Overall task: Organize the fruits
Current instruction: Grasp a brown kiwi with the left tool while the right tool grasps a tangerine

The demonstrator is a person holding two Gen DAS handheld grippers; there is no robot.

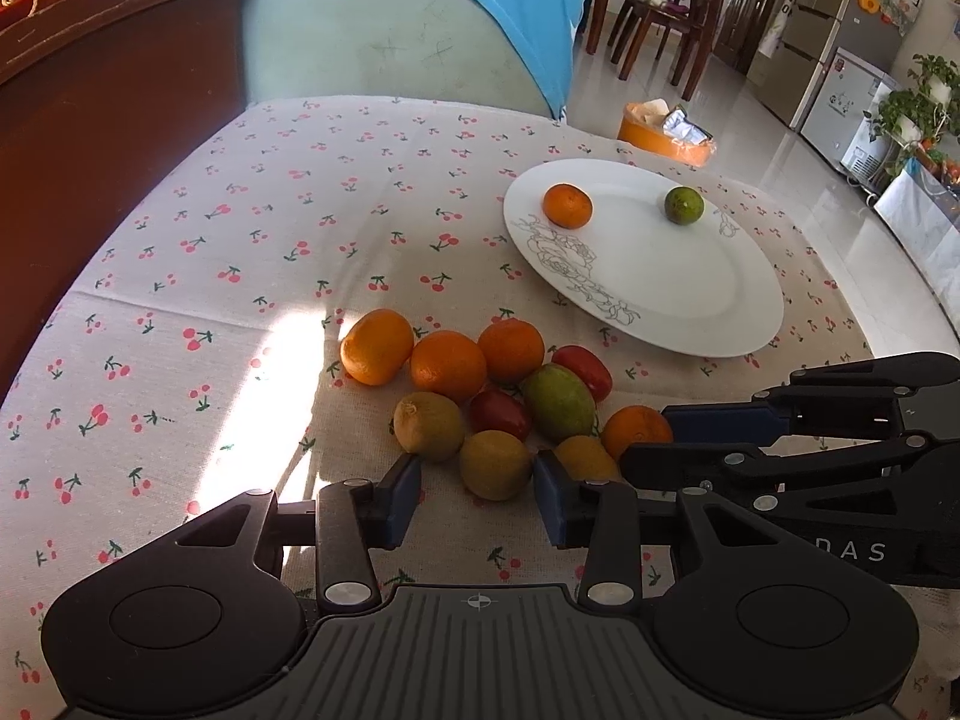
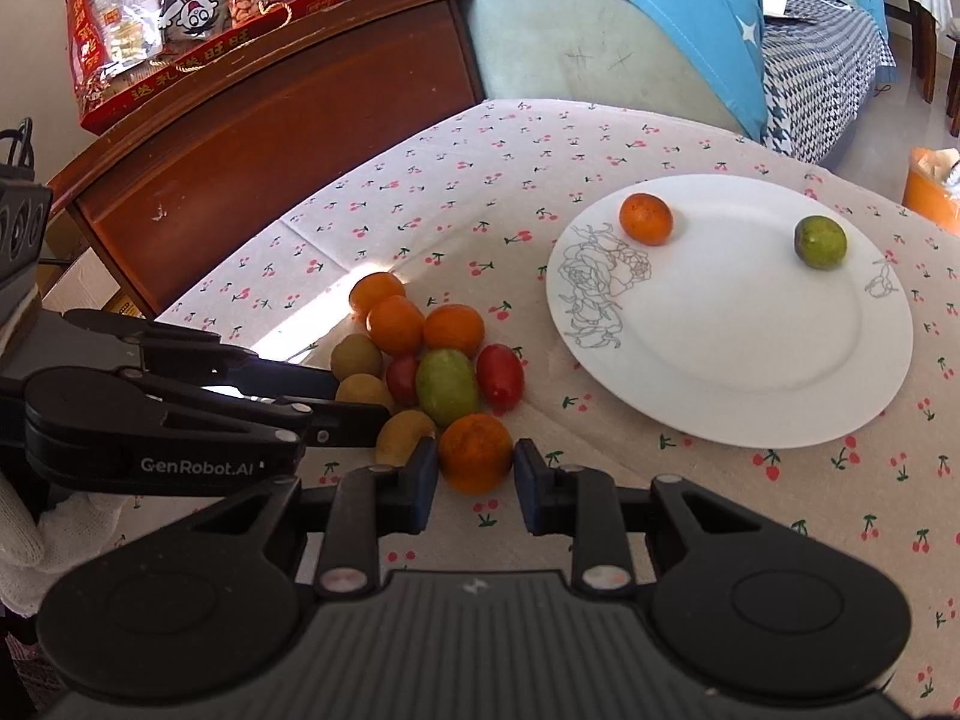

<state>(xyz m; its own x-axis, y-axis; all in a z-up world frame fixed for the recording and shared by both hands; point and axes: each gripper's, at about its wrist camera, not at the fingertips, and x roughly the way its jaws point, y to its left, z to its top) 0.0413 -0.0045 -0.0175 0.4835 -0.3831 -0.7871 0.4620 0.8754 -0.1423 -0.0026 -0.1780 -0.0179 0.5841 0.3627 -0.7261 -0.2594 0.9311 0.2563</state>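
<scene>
A pile of small fruits lies on the cherry-print cloth: oranges, yellow-green kiwi-like fruits, red ones and a green mango-like fruit (image 1: 558, 401). A white plate (image 1: 690, 300) holds one small orange (image 1: 567, 206) and one green fruit (image 1: 683, 204). My left gripper (image 1: 477, 495) is open, its jaws on either side of a yellow-green fruit (image 1: 495, 464). My right gripper (image 2: 471, 483) is open around an orange (image 2: 475, 452) at the pile's near edge, its blue pads close to or touching it. The plate (image 2: 780, 390) also shows in the right wrist view.
A dark wooden cabinet (image 2: 270, 120) stands left of the table with a red snack bag (image 2: 180, 12) on it. A green sofa with a blue cloth (image 1: 390, 18) is behind. An orange bin (image 1: 666, 129) sits on the floor beyond the plate.
</scene>
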